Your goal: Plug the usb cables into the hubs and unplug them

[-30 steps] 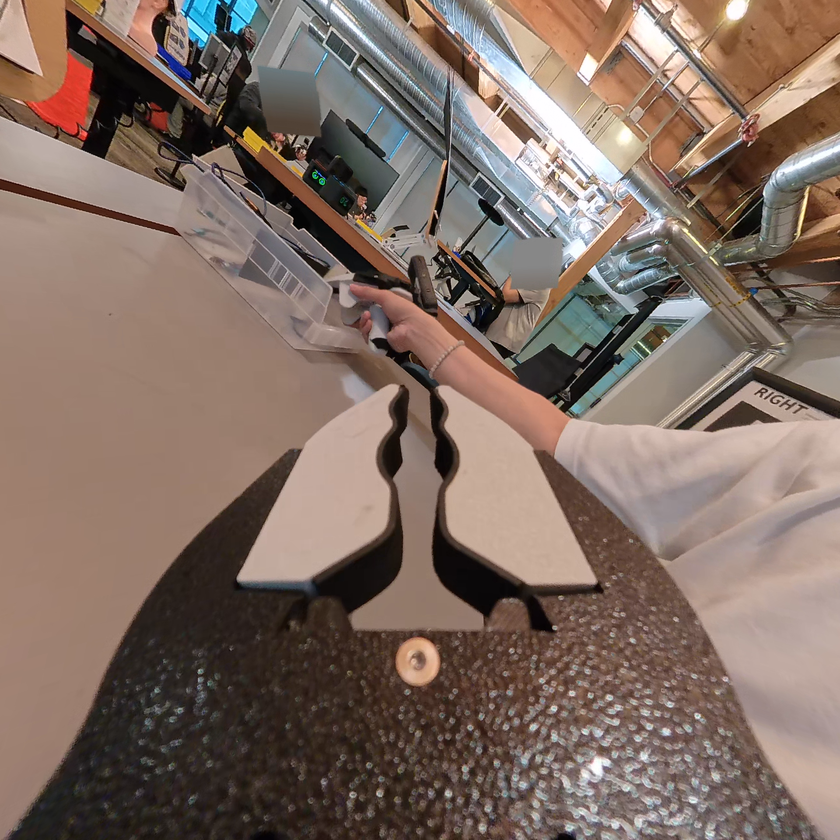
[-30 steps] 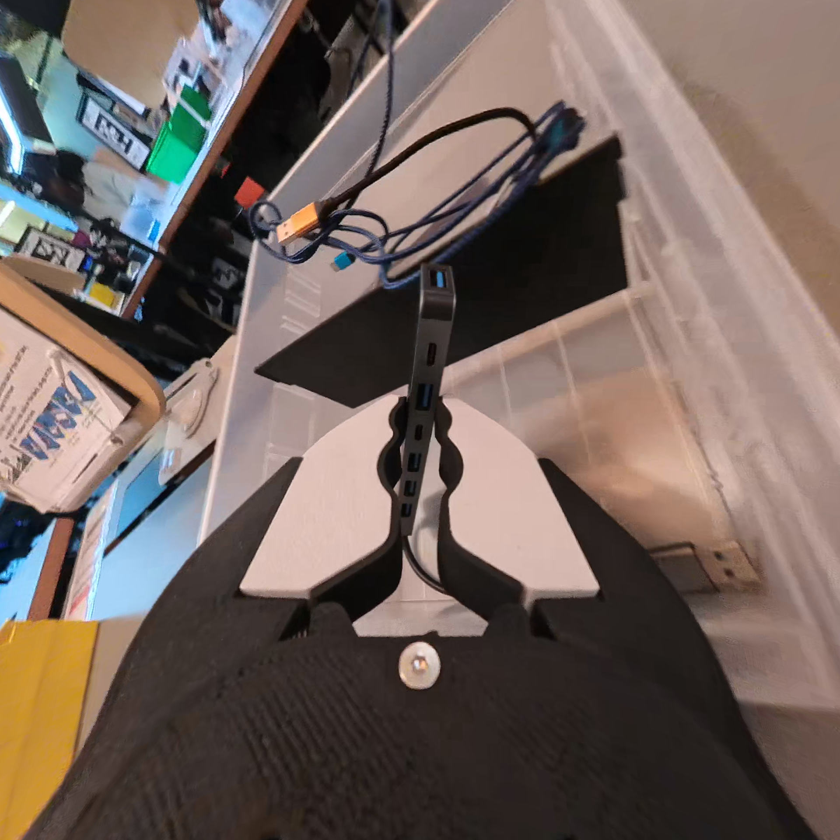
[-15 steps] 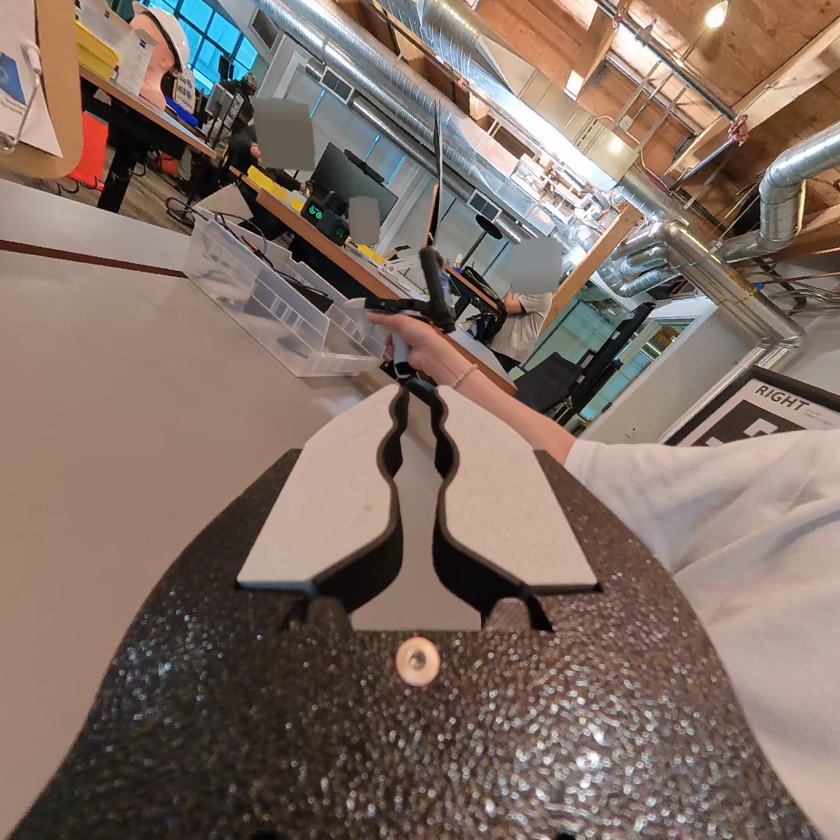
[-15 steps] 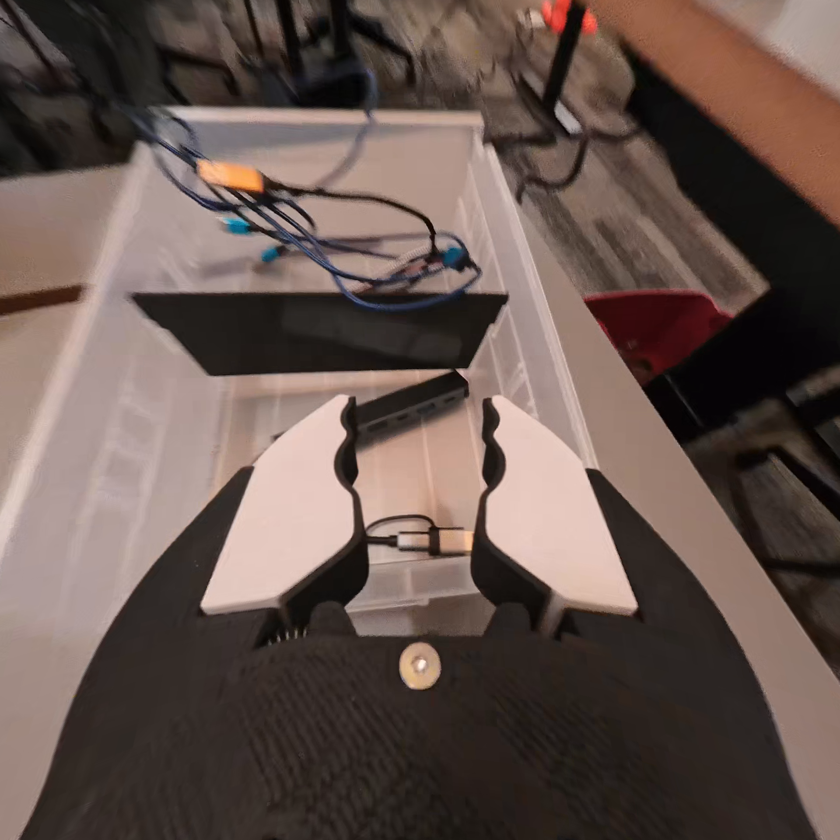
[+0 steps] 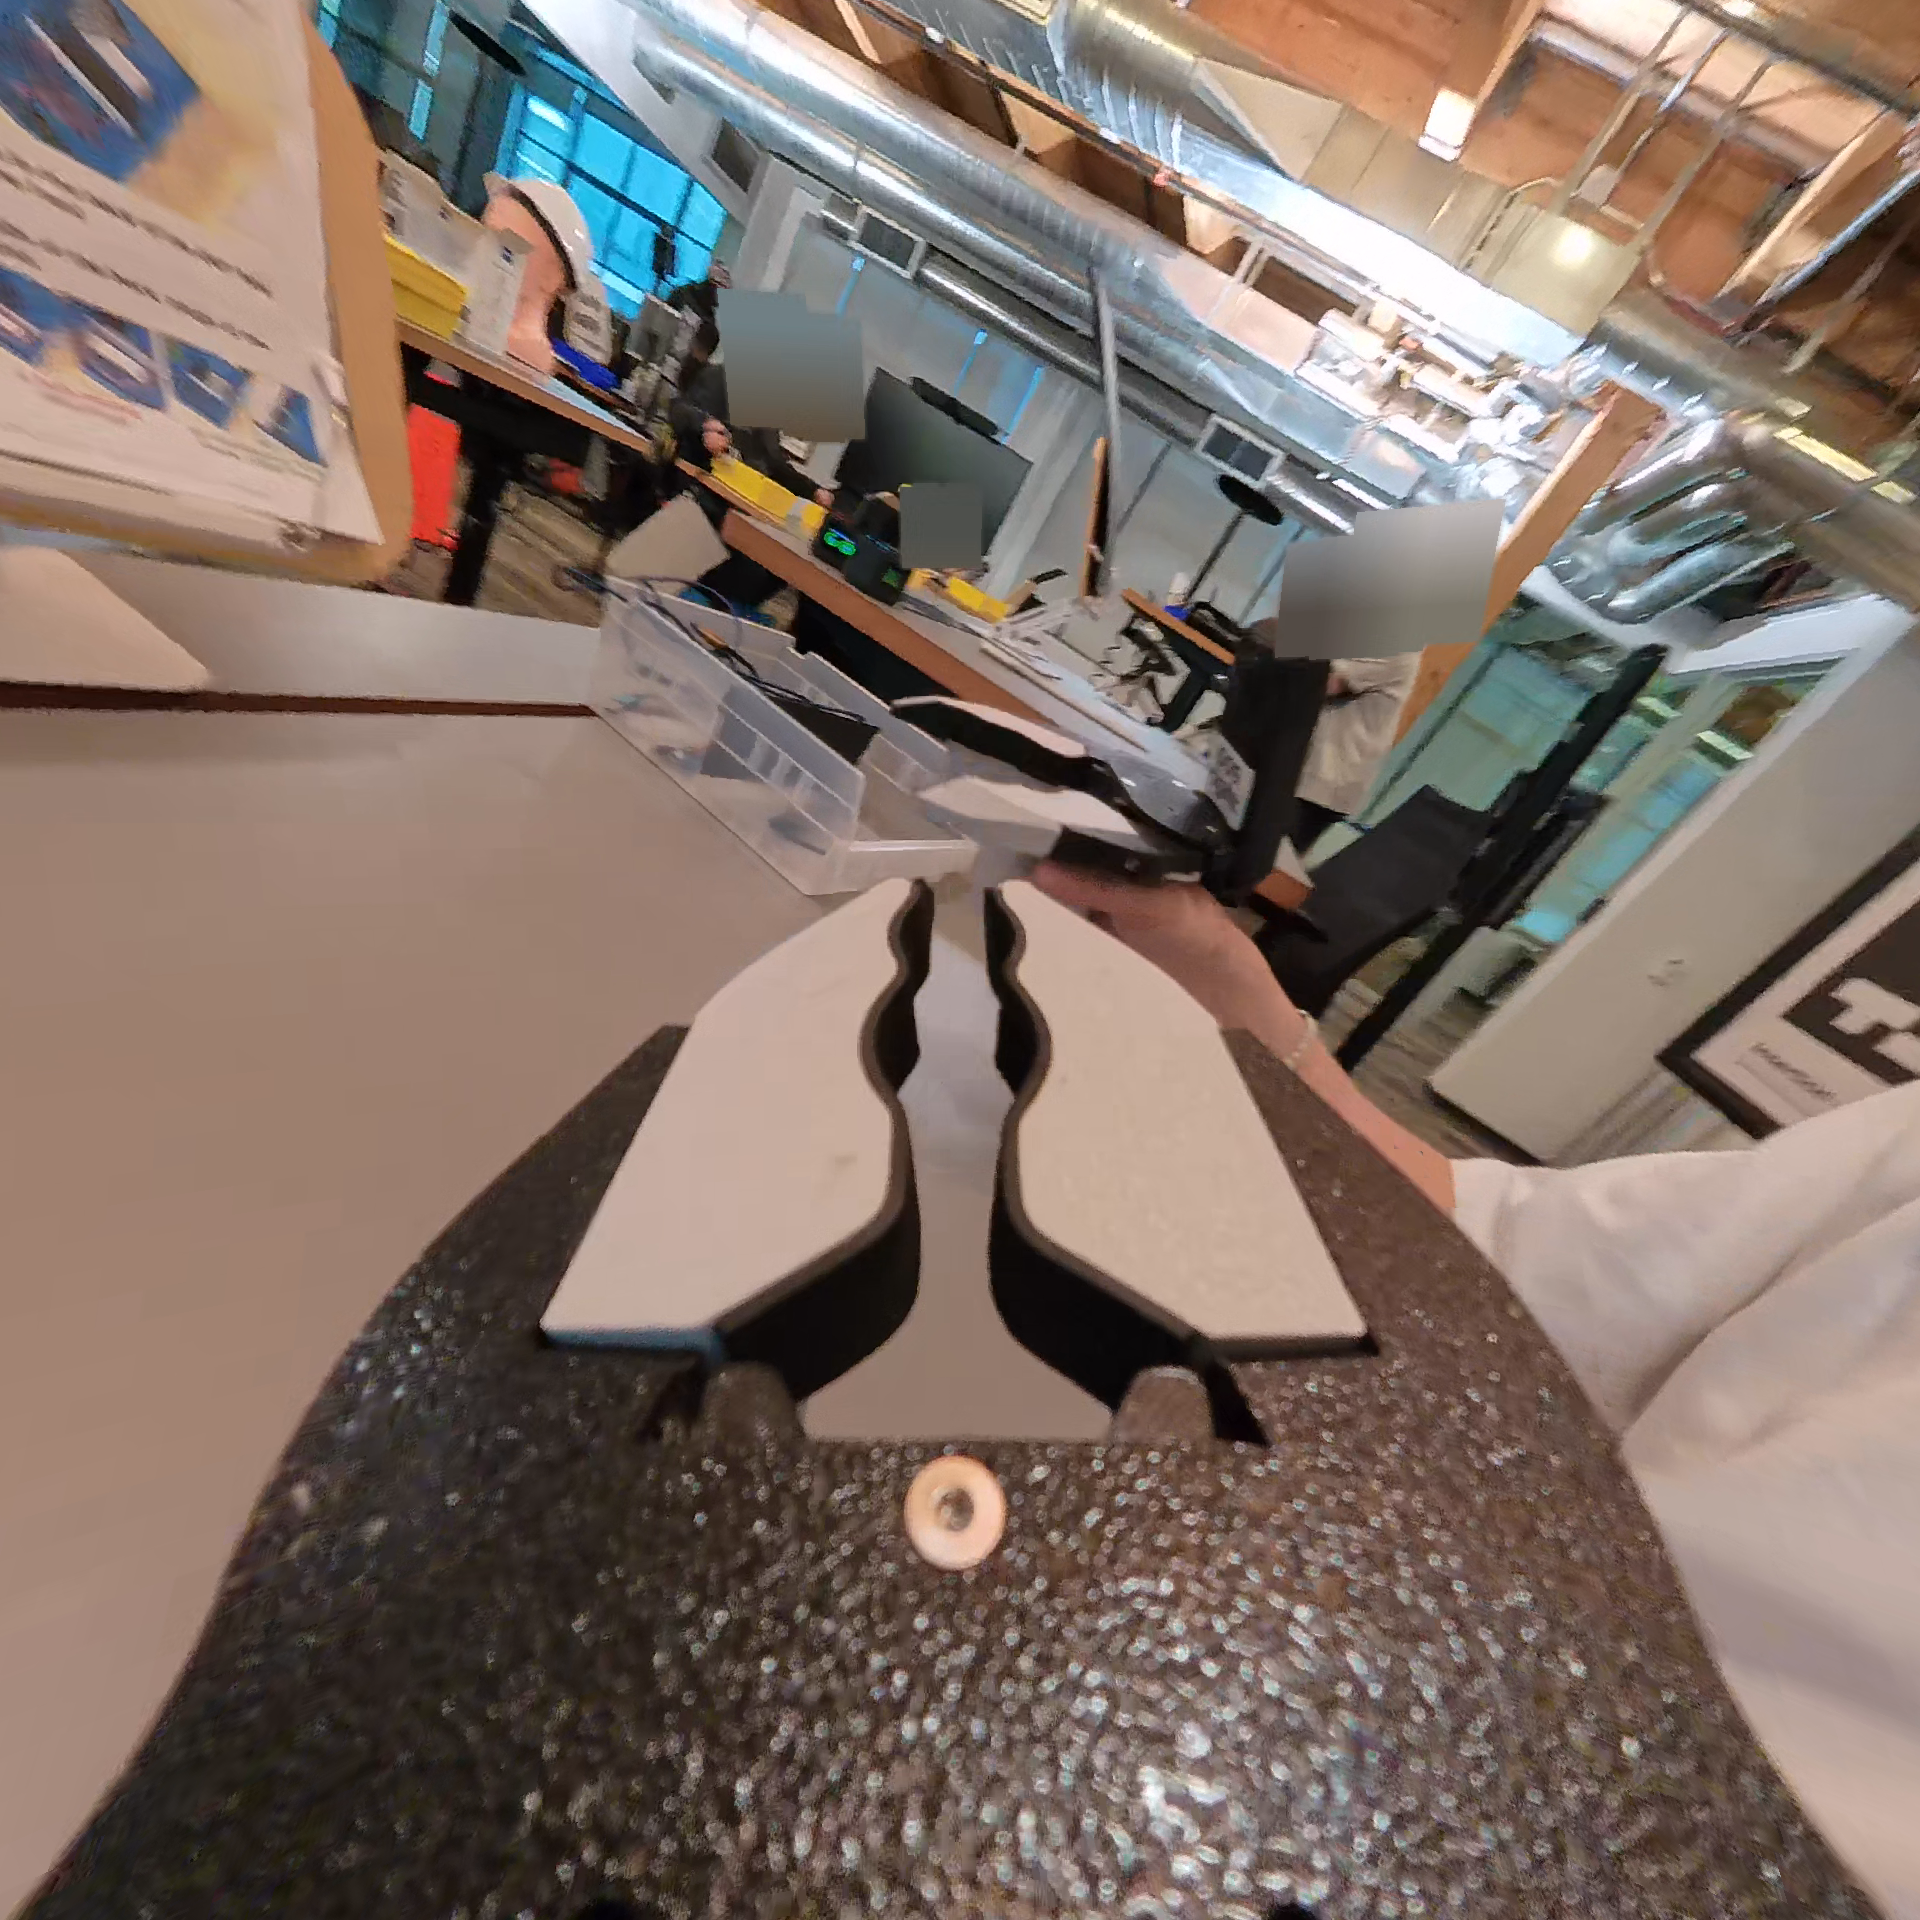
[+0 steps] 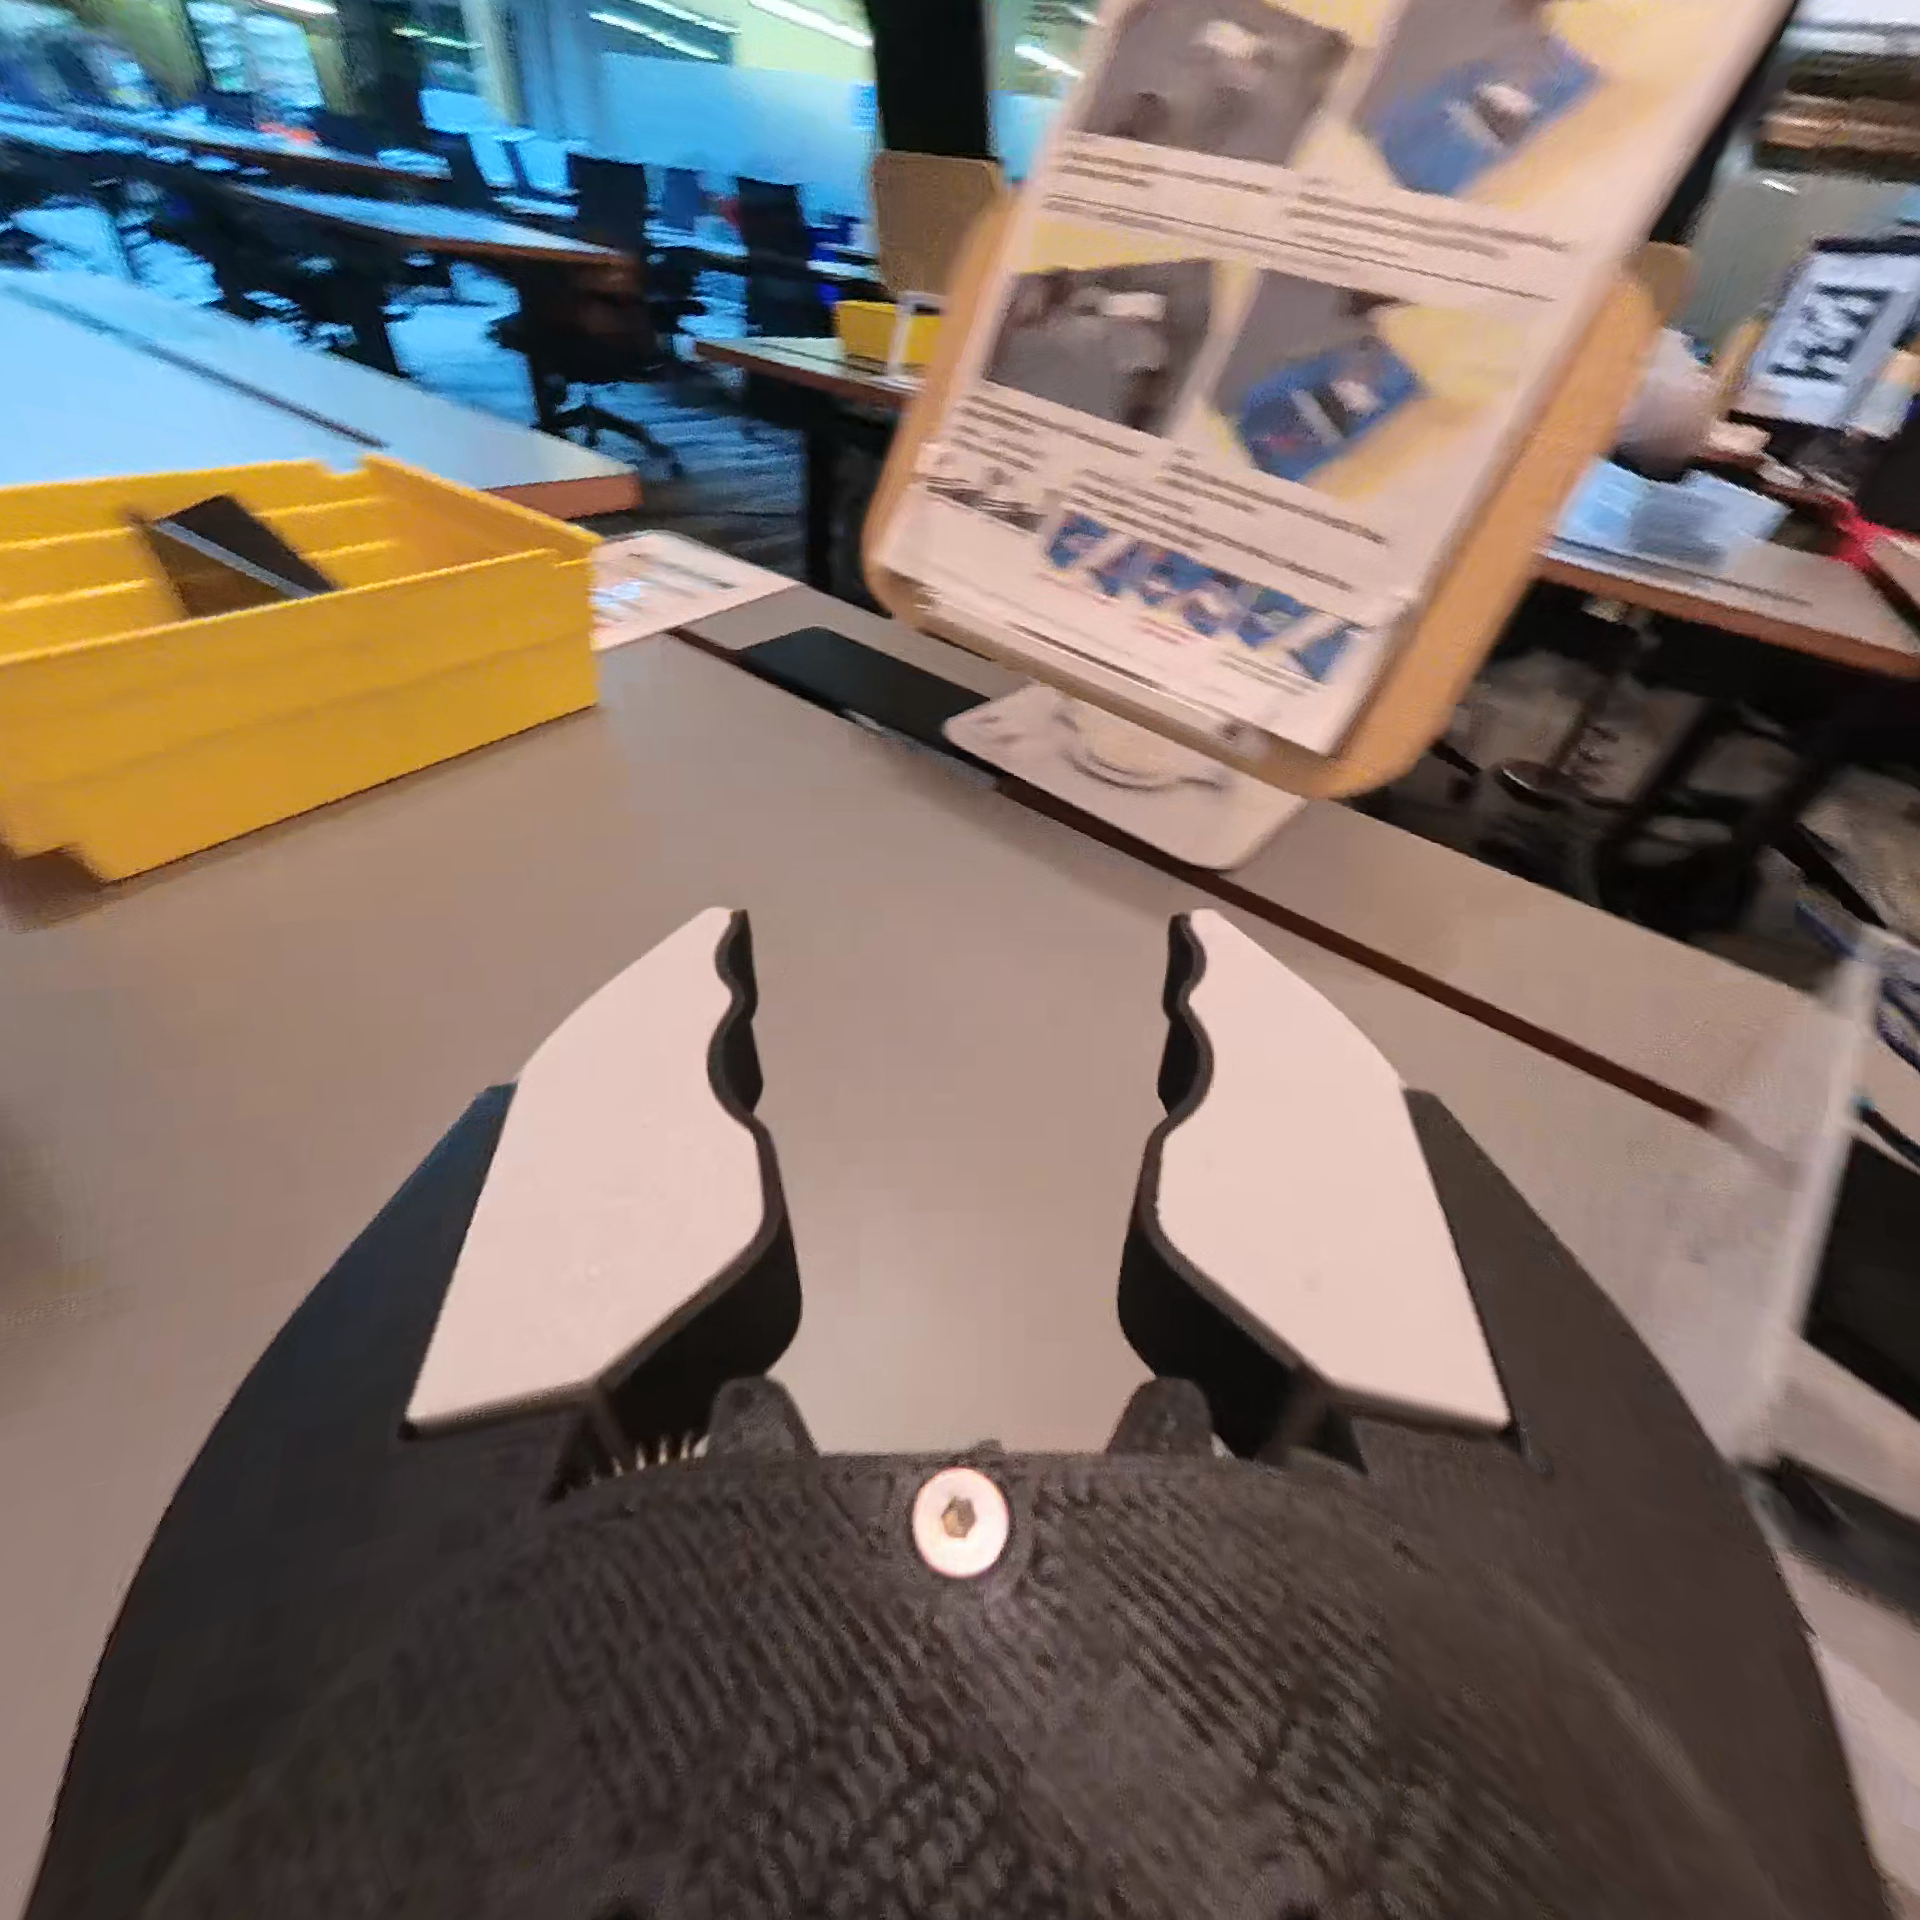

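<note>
Left black textured gripper w/ white finger plates (image 5: 951, 914): jaws nearly together, narrow gap, nothing held, low over grey tabletop (image 5: 312, 987). Right gripper (image 6: 956, 935): jaws wide apart, empty, pointed at bare table, away from clear plastic compartment bin (image 5: 748, 748). Dark cables just visible in bin; hubs not discernible. Yellow tray (image 6: 291, 623) unrelated. Judgement: no plug/unplug in hand; task either finished or between cycles, can't tell which
</note>
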Motion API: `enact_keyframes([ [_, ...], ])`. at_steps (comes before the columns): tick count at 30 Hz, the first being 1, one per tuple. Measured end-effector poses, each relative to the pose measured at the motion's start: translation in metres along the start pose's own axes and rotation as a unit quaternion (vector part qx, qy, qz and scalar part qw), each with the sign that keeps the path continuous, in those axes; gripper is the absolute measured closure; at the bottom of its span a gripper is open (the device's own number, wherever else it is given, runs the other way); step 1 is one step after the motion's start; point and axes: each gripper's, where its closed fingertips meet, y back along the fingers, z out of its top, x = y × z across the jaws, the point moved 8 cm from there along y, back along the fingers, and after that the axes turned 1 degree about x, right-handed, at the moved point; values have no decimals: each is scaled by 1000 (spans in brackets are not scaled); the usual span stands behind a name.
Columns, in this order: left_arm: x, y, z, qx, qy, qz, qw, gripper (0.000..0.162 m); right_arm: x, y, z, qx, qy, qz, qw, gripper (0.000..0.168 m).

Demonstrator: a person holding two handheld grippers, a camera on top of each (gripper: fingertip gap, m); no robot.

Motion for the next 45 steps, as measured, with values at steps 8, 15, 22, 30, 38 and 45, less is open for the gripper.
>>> enact_keyframes([
  [8,15,89,53,-11,-102,226,969,139,25,-6,9,4,57,55,997,92],
  [15,88,155,149,263,-260,395,841,99,11,4,-6,20,77,62,995,95],
  [22,182,164,184,599,-338,407,602,74,-2,7,-11,27,78,71,994,94],
  [30,255,152,151,748,-219,281,560,82,-21,12,-25,53,84,74,992,93],
  [38,291,150,110,820,-58,207,531,109,-30,11,-37,63,52,109,991,91],
  [45,298,148,104,844,-18,178,506,110,-33,5,-50,97,66,105,988,90],
])
